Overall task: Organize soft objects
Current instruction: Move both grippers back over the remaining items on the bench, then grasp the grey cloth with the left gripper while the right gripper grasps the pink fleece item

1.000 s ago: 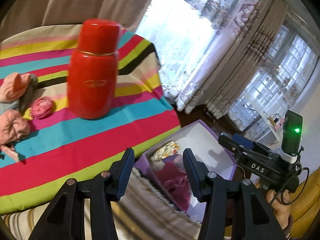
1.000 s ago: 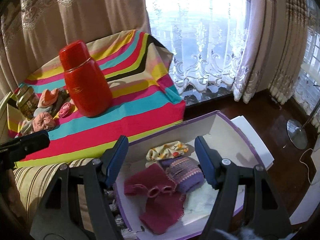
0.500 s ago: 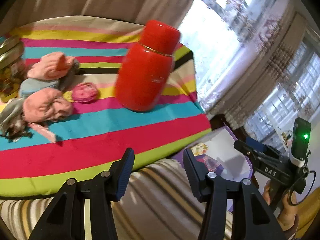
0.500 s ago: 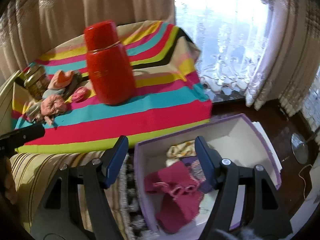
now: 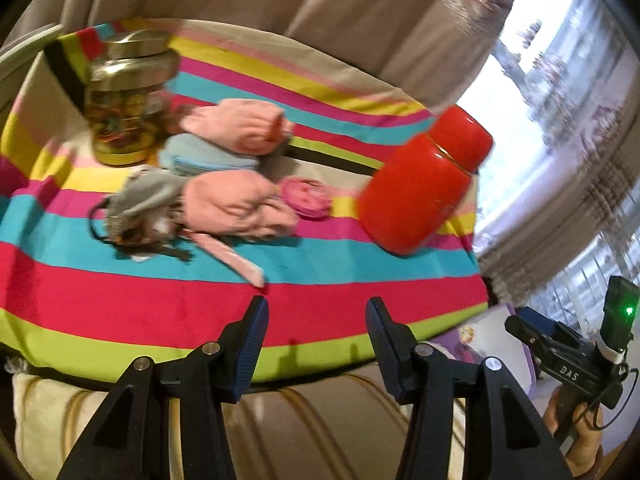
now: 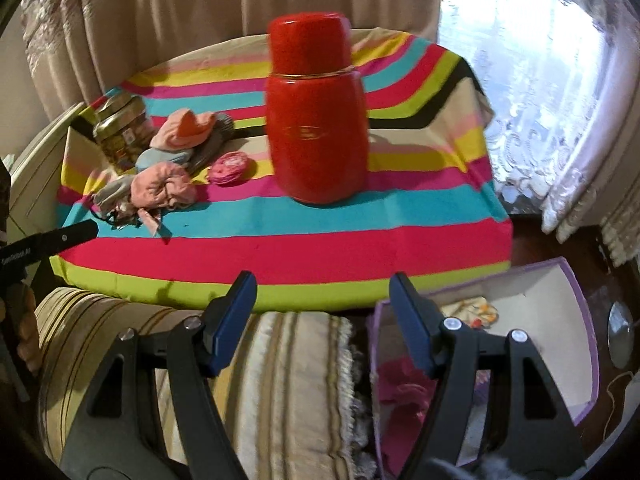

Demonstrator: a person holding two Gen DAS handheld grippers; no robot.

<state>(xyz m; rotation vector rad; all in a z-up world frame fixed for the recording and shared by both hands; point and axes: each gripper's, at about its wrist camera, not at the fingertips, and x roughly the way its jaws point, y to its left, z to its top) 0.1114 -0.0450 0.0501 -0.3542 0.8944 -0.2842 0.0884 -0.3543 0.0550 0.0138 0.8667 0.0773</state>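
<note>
A heap of soft things lies on the striped tablecloth (image 5: pixel 120 292): a pink bundle (image 5: pixel 236 204), a second pink piece (image 5: pixel 236 124), a light blue piece (image 5: pixel 204 156), a grey piece (image 5: pixel 148 196) and a round pink pouch (image 5: pixel 306 196). The heap also shows in the right wrist view (image 6: pixel 164 186). My left gripper (image 5: pixel 316 320) is open and empty over the table's near edge, short of the heap. My right gripper (image 6: pixel 322 296) is open and empty over the near edge. A purple-rimmed box (image 6: pixel 580 308) on the floor holds a magenta garment (image 6: pixel 400 392) and a yellow patterned cloth (image 6: pixel 478 308).
A tall red flask (image 6: pixel 316 120) stands mid-table, also seen in the left wrist view (image 5: pixel 424 184). A glass jar (image 5: pixel 124 100) with a metal lid stands behind the heap. A striped cushion (image 6: pixel 280 380) lies below the table edge. Curtains hang behind.
Both grippers have swung left, away from the box and toward the table. The heap and the jar have come into the left wrist view. Both stay open and empty.
</note>
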